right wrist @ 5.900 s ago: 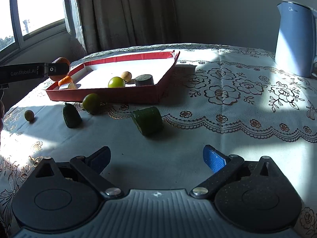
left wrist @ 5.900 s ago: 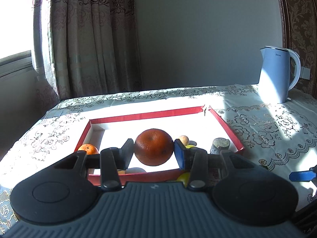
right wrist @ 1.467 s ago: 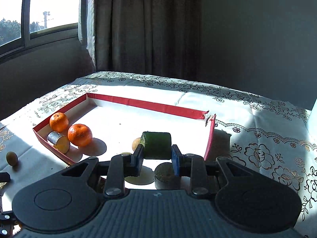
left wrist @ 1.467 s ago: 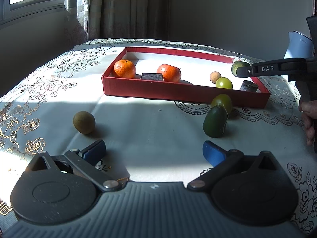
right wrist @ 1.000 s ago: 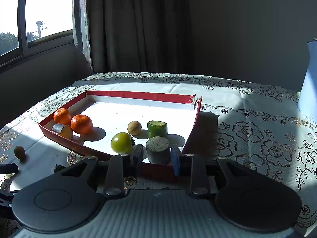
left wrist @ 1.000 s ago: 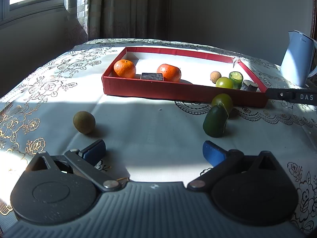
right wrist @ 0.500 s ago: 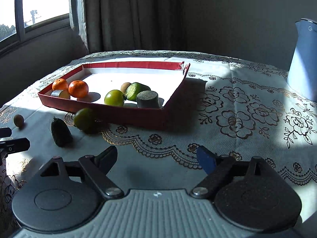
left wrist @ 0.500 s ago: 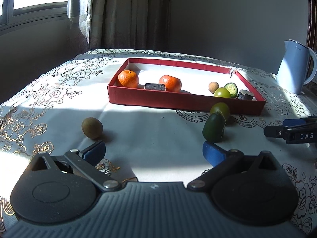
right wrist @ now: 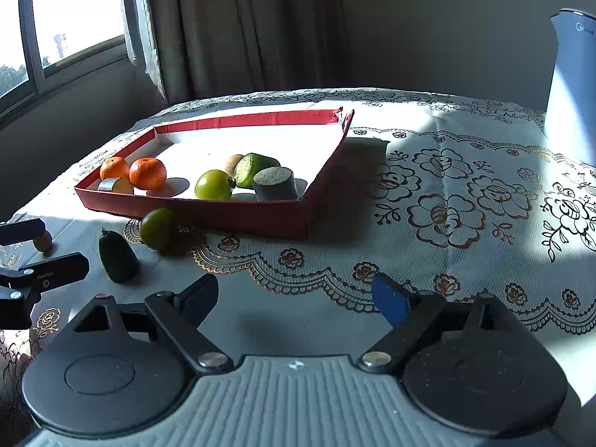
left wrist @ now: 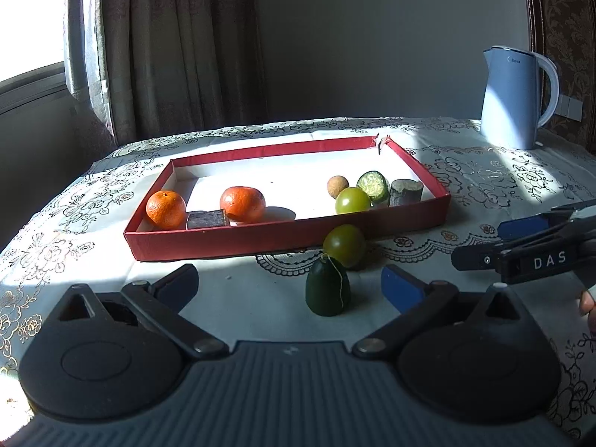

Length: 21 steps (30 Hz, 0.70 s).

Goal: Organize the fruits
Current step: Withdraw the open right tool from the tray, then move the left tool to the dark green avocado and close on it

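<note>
Looking along the left gripper, its jaws stand wide and empty just short of a dark green cone-shaped fruit piece standing on the tablecloth, with a green round fruit touching behind it, close against the red tray. The cone looks firm and light; its smooth taper may slip, so a hold low on the broad base seems safest. From the right wrist, the right gripper is likewise spread with nothing between its pads, its jaws having just been opening; a cut green piece lies inside the tray beside a grey-topped stub.
</note>
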Tool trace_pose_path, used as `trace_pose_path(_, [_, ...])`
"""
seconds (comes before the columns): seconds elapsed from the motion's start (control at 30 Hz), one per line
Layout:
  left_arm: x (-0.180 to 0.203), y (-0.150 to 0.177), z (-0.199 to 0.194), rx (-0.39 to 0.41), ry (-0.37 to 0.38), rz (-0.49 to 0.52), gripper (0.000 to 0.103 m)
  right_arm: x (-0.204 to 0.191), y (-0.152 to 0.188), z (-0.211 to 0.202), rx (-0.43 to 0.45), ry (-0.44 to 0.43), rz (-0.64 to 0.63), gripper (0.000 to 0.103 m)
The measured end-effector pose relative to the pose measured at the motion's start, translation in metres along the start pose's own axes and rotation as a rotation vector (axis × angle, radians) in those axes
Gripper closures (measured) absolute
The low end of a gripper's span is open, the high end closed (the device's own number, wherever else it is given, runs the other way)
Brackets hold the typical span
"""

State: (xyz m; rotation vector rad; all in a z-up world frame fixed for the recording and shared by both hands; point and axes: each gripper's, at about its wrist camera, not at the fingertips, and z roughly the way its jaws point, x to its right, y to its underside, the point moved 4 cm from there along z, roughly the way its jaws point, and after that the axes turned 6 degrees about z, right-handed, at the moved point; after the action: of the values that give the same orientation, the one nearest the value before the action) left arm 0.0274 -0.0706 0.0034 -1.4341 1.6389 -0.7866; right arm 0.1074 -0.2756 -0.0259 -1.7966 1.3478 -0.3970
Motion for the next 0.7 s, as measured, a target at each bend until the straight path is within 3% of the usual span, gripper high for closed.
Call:
trace_pose_path(0.27, [0.007, -0.004, 0.022, -0.027, -0.054, 0.011, 0.002, 0.000, 0.000, 0.000, -0.002, 0.000, -0.001, 0.012])
trace_pose_path(0.33, [0.006, -0.003, 0.025, -0.041, -0.044, 0.006, 0.014, 0.000, 0.000, 0.001, -0.002, 0.000, -0.002, 0.011])
trace_pose_path(0.7, [0.008, 0.001, 0.039, -0.102, -0.049, 0.004, 0.015, -0.001, 0.001, 0.001, -0.004, 0.000, -0.004, 0.010])
